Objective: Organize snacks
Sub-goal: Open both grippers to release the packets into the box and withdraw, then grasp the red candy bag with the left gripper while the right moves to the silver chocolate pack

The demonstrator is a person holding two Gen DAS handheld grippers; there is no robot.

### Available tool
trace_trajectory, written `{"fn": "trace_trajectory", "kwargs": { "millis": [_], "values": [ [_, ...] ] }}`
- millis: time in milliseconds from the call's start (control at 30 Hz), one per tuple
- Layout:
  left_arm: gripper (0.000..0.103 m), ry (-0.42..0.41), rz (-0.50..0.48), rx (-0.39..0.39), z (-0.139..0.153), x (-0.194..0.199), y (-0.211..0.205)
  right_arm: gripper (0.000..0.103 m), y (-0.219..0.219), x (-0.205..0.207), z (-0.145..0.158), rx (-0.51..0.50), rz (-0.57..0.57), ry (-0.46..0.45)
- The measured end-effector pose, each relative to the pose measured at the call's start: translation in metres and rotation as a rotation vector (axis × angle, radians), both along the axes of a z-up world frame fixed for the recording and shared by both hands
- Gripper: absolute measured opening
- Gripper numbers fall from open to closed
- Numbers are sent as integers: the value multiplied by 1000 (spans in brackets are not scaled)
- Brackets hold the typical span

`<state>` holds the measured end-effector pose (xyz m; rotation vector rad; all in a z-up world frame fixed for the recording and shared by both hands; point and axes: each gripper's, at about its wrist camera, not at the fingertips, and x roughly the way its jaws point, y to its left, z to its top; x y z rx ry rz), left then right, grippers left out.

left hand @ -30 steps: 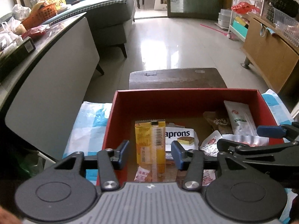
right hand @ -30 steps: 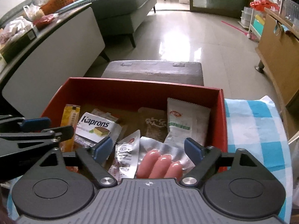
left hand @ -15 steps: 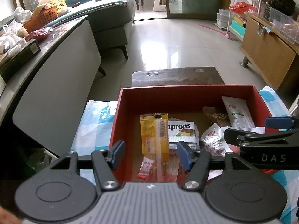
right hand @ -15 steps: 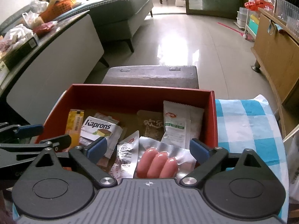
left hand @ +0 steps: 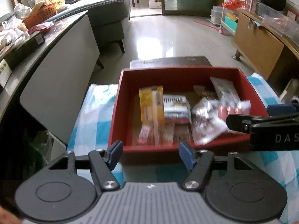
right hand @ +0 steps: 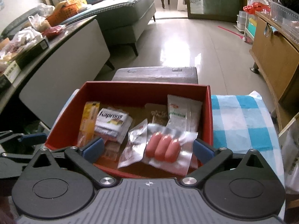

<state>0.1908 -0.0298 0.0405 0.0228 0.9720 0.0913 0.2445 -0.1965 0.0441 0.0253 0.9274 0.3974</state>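
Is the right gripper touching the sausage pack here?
Apart. In the right wrist view the right gripper is open, its fingertips wide of the sausage pack, which lies loose in the red box below them.

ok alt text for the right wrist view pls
An open, empty hand-held gripper hangs over the near edge of a red box of snacks: a clear sausage pack nearest, a Kaprons packet and yellow packet left. The box sits on a blue checked cloth.
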Motion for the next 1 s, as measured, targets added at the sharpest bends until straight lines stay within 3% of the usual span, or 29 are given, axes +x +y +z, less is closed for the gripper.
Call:
{"fn": "trace_trajectory", "kwargs": {
  "millis": [400,533,767,933,1000],
  "values": [
    [63,165,-84,-67,-34,-74,-16,103,-12,-54,-12,-20,33,57],
    [63,215,-33,-84,-49,-81,-13,103,-13,-70,-20,-49,52,72],
    [67,240,83,-228,-63,-75,-7,103,-26,-81,-47,-108,46,130],
    [73,230,59,-145,-69,-75,-30,103,-39,-82,-75,-127,25,211],
    [74,210,64,-115,-71,-76,-33,103,-39,-86,-80,-134,34,204]
  ]
}}
